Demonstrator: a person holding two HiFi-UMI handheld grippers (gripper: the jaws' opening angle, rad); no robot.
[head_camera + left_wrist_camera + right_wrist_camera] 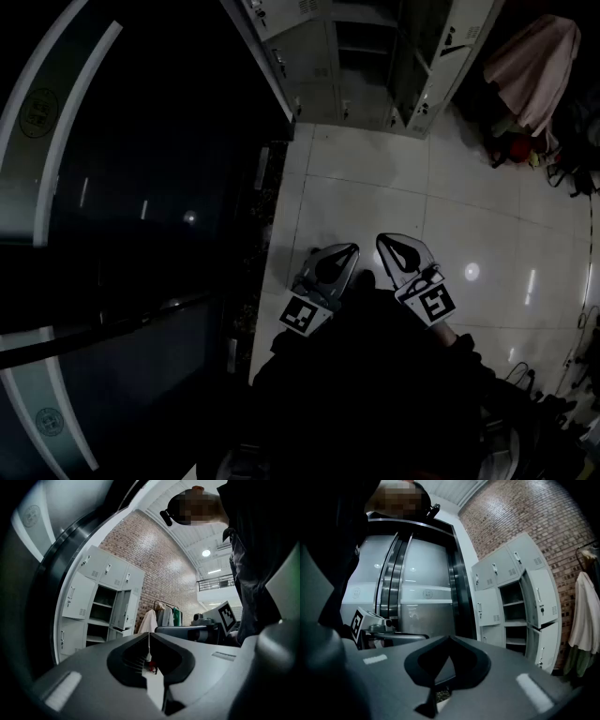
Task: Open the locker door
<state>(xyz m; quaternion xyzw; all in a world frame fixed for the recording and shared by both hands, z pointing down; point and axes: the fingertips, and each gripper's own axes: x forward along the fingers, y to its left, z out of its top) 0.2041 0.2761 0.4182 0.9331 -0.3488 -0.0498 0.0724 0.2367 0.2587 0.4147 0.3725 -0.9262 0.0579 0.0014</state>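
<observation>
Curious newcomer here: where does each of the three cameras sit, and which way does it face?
Head view: on the person's head, looking down at the tiled floor; shows left gripper, right gripper, dark clothing.
Left gripper view: on the left gripper, looking along its shut jaws toward the brick wall; clothing at right.
Right gripper view: on the right gripper, along its shut jaws toward the metal doors; clothing at left.
Shared: all three catch the lockers.

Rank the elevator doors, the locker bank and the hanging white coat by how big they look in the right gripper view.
Largest: the elevator doors.
Next: the locker bank, somewhat smaller.
Smallest: the white coat, though the picture's edge cuts part of it off.
</observation>
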